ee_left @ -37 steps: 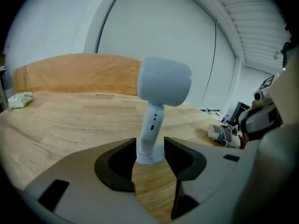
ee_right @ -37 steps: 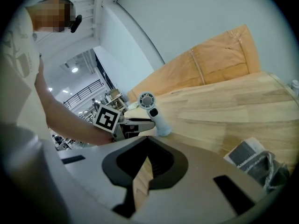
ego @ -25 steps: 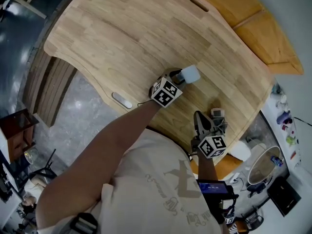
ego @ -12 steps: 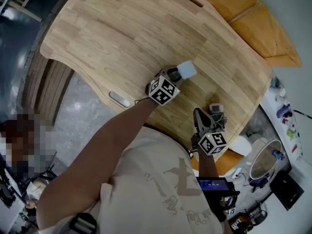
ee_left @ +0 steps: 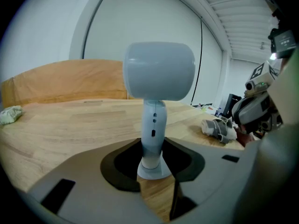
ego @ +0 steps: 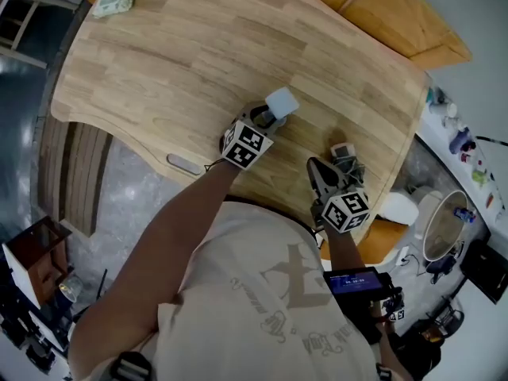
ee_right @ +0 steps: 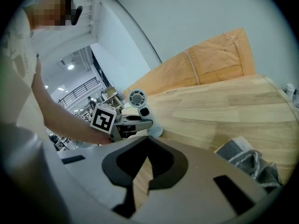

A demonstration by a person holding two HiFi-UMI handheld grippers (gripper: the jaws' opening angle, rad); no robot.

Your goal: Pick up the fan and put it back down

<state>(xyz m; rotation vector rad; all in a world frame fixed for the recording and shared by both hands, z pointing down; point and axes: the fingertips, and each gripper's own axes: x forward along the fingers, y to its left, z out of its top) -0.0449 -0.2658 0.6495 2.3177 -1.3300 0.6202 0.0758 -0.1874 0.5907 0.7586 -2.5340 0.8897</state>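
fan: small pale blue-grey plastic fan (ee_left: 159,71) with a drum-shaped head, a slim stem and a round foot; it stands upright near the person's edge of the table, left of the cloth
left gripper: left gripper (ee_left: 152,157) has its jaws clenched on the fan's stem just above the foot, one dark pad on each side; from the head view it (ego: 268,117) reaches in under the fan's head (ego: 282,101)
fan foot: down at the table surface; whether it rests there or hangs just clear i cannot tell
right gripper: right gripper (ee_right: 142,174) has its jaws drawn nearly together, only a sliver of wood between them, grasping nothing; it (ego: 333,173) sits apart from the fan
table: light curved wooden table (ego: 198,46)
cloth: crumpled grey cloth (ego: 343,155) just beyond the right gripper's tips
far corner: pale green packet (ego: 115,0)
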